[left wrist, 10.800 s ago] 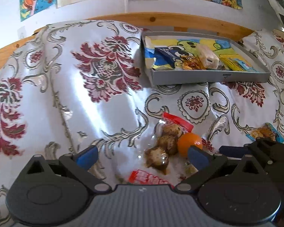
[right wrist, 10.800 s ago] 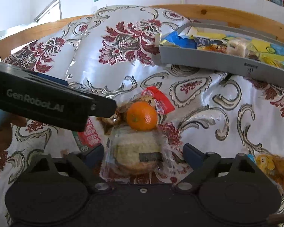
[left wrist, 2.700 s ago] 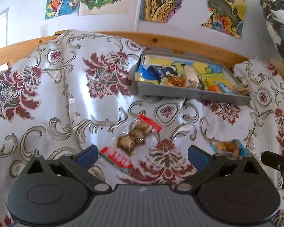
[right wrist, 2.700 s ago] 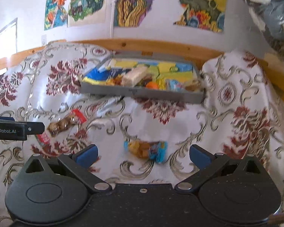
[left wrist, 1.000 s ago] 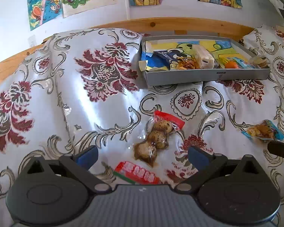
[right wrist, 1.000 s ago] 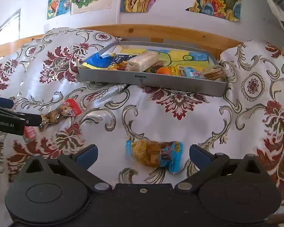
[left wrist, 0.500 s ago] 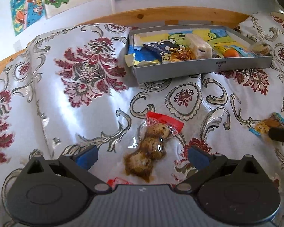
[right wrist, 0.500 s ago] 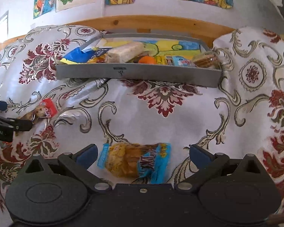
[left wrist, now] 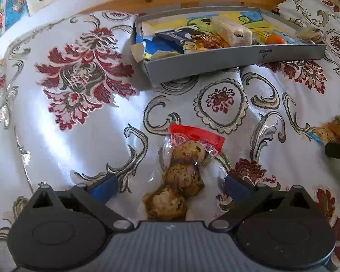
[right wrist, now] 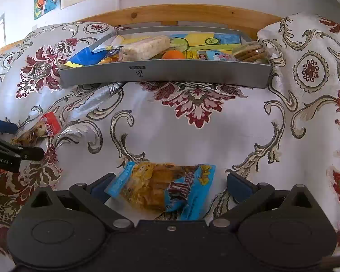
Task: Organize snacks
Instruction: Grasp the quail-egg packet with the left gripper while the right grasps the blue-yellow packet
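Shiny floral cloth (left wrist: 83,122) covers the whole work surface, with a wooden rail and posters behind it. On this cloth, low in the centre of the left wrist view, a clear bag of brown snack balls (left wrist: 181,176) with a red header lies between the spread fingers of the left gripper (left wrist: 170,188), which is not yet closed on it. In the right wrist view a blue-and-yellow snack packet (right wrist: 165,188) lies likewise low in the centre, between the parted fingers of the right gripper (right wrist: 167,188). At the top of both frames stands the grey tray (right wrist: 165,73), already holding a wrapped bar, an orange and biscuits. Judging by this, both grippers are poised to pick up. Next, each must close gently on thin crinkly wrapping, then lift and carry to the tray.
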`<state>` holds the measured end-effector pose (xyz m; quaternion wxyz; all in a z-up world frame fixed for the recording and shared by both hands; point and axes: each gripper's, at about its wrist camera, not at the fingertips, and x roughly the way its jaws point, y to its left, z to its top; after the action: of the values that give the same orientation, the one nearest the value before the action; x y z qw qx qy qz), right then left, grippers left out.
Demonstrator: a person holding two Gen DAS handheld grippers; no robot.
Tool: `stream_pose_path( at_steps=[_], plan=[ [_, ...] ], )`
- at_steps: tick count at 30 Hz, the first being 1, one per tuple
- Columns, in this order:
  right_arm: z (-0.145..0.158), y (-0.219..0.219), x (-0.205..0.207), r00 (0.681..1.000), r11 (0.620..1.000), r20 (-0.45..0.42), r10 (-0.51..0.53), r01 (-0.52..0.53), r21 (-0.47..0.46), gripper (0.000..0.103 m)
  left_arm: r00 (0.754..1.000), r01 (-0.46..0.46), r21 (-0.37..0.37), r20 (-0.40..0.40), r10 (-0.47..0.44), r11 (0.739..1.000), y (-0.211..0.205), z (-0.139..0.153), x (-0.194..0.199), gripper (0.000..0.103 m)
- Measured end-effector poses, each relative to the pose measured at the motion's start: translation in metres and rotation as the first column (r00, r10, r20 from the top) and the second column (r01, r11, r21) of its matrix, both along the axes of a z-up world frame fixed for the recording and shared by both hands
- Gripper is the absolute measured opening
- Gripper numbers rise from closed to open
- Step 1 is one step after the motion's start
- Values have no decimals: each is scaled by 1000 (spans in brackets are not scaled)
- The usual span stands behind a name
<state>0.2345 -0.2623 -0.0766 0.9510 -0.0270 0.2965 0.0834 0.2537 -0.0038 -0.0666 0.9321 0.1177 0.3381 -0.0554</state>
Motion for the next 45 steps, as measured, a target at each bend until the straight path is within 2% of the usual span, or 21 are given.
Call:
stream_pose_path(
  at_steps=[7,11,15,19,22,28,35,42,43,45],
  plan=[
    [-2,7,4,1000,1000,-3,21,-21,16,102,1000,4,-37,-20,-5,999,1,-4,2,102],
    [-2,10,3,1000,1000,4,15,-15,3,98,999,20,-58,-36,-22,998,-3,-4,0,99],
    [-1,9,2,1000,1000,4,8,-8,11,93,997,48,-80,-51,-53,996,-8,-4,-3,89],
    [-1,9,1,1000,1000,5,12,-12,6,91,995,73,-113,-65,-81,991,-12,-3,-4,73],
    [-1,8,1,1000,1000,3,11,-11,12,90,994,74,-111,-66,-82,991,-16,-3,-6,71],
    [0,6,0,1000,1000,4,2,-2,26,85,995,63,-141,-74,-74,988,-16,-1,-7,54],
    [1,7,-2,1000,1000,2,-8,8,29,78,995,31,-202,-88,-49,979,-21,-1,-14,49],
    [-3,12,0,1000,1000,-12,10,-10,-12,84,994,28,-221,-100,-51,975,-24,-1,-17,48],
    [-3,12,-1,1000,1000,-12,12,-13,-16,83,994,27,-220,-99,-50,975,-24,0,-17,48],
    [-3,12,-1,1000,1000,-10,11,-11,-17,75,994,25,-214,-99,-47,976,-26,0,-18,47]
  ],
)
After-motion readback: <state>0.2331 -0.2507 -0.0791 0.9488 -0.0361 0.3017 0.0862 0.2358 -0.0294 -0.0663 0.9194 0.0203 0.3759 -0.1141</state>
